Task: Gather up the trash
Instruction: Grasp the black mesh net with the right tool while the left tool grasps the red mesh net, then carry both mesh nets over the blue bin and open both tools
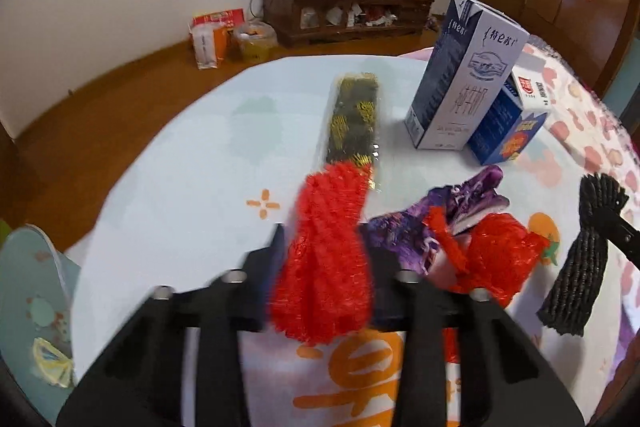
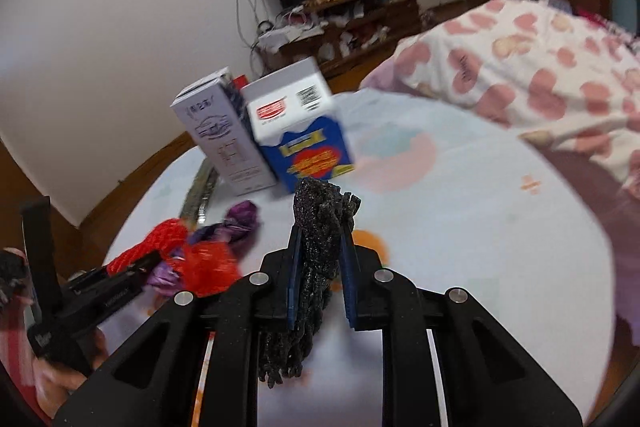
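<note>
My left gripper [image 1: 324,243] is shut on a red foam net sleeve [image 1: 324,247] and holds it above the table. My right gripper [image 2: 320,247] is shut on a black foam net sleeve [image 2: 316,247]; that sleeve also shows at the right edge of the left wrist view [image 1: 580,259]. A crumpled purple wrapper [image 1: 460,211] and a second red net [image 1: 500,255] lie on the table just right of the left gripper. A long dark wrapper with gold print [image 1: 356,115] lies beyond them.
A tall white and navy milk carton [image 1: 460,75] and a shorter blue and white carton [image 1: 516,119] stand at the back right of the light tablecloth [image 1: 180,167]. A pink-patterned quilt [image 2: 540,75] lies on the right. A wooden cabinet stands by the far wall.
</note>
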Action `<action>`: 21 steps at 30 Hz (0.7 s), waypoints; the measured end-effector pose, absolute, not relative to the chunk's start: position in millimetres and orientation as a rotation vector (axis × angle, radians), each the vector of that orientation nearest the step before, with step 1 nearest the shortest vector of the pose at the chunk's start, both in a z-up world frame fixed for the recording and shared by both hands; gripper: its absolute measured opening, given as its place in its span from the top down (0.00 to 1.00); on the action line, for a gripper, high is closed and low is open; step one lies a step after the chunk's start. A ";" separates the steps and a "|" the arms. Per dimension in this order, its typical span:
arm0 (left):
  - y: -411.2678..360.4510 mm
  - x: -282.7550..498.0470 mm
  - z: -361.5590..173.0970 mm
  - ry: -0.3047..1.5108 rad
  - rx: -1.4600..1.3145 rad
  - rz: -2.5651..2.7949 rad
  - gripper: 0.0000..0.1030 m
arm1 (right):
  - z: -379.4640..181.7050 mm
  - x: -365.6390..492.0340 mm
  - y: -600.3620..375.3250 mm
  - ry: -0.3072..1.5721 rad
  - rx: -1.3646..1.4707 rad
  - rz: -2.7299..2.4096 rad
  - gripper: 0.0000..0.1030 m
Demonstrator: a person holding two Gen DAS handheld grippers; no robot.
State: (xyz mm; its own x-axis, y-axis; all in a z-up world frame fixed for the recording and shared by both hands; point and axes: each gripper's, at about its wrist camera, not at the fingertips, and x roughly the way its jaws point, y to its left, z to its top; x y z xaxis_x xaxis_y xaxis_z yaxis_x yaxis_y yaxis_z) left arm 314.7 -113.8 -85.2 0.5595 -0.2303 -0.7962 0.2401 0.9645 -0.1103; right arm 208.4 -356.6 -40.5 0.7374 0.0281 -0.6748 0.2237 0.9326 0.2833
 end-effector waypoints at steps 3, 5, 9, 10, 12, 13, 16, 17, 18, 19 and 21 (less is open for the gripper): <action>-109.7 302.7 -74.3 0.892 0.021 -0.261 0.74 | -38.2 194.6 -359.6 0.719 0.325 -0.148 0.82; -105.2 290.8 -64.2 0.858 0.030 -0.258 0.74 | -38.1 181.7 -356.9 0.708 0.321 -0.153 0.82; -95.5 258.8 -44.5 0.804 0.085 -0.216 0.74 | -39.0 164.6 -347.2 0.702 0.312 -0.147 0.82; -93.4 252.2 -41.9 0.796 0.100 -0.205 0.74 | -37.0 162.2 -344.0 0.702 0.306 -0.145 0.82; -88.4 236.4 -37.8 0.783 0.131 -0.182 0.74 | -36.6 155.3 -333.8 0.703 0.281 -0.137 0.82; -86.6 229.0 -36.9 0.779 0.147 -0.171 0.74 | -37.7 150.8 -327.8 0.707 0.273 -0.127 0.82; -78.7 209.1 -36.4 0.775 0.192 -0.141 0.74 | -38.3 143.2 -317.8 0.716 0.269 -0.113 0.82; -74.5 203.2 -36.8 0.779 0.191 -0.138 0.74 | -37.2 139.3 -313.2 0.716 0.267 -0.110 0.82; -69.2 198.3 -37.1 0.788 0.183 -0.141 0.74 | -36.1 136.9 -310.2 0.716 0.267 -0.106 0.82; -65.6 194.2 -37.1 0.793 0.178 -0.140 0.74 | -35.0 134.0 -306.3 0.716 0.266 -0.100 0.82; -58.1 185.9 -36.1 0.798 0.172 -0.134 0.74 | -32.4 129.0 -298.9 0.713 0.256 -0.091 0.82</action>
State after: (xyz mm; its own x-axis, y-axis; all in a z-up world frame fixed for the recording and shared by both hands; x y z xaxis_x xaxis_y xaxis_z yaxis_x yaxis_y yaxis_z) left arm 185.9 -58.1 -36.1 0.6906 -0.0547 -0.7212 0.1844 0.9775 0.1024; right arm 129.0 -298.9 -32.4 0.7541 0.0049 -0.6568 0.1688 0.9649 0.2010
